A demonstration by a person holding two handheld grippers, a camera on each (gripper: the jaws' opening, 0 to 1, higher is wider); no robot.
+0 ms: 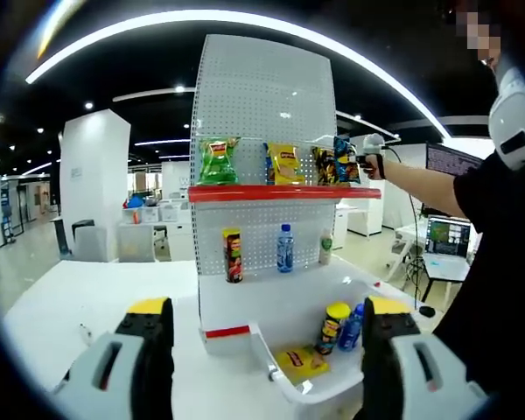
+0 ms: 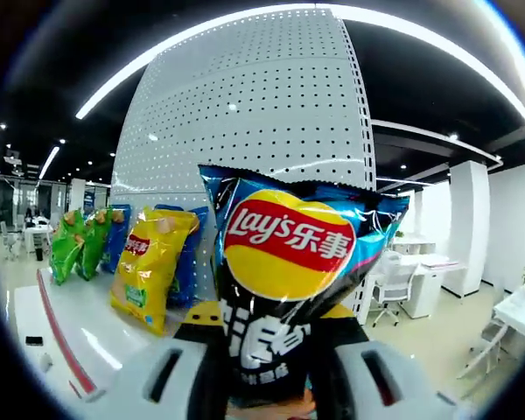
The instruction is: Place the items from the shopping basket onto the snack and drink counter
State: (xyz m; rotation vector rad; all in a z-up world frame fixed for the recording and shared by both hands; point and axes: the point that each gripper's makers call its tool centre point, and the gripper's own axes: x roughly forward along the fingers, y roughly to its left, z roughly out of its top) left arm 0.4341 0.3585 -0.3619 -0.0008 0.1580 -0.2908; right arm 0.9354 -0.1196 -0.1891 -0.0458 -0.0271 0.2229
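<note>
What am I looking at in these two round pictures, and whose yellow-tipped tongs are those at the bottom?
No robot here: a person holds a pair of hand tongs in each hand, and a fisheye camera rides on each pair, looking forward along it.

The left gripper view looks from farther back. The left tongs stand open and hold nothing. Ahead is a white pegboard counter with a red-edged upper shelf. On that shelf stand a green chip bag and a yellow chip bag. Lower down are a chip can and a water bottle. A white shopping basket in front holds more snacks. The person's arm reaches the right tongs to the shelf.

The right gripper view is close to that shelf: the right tongs are shut on a blue Lay's bag, beside the other bags.
</note>
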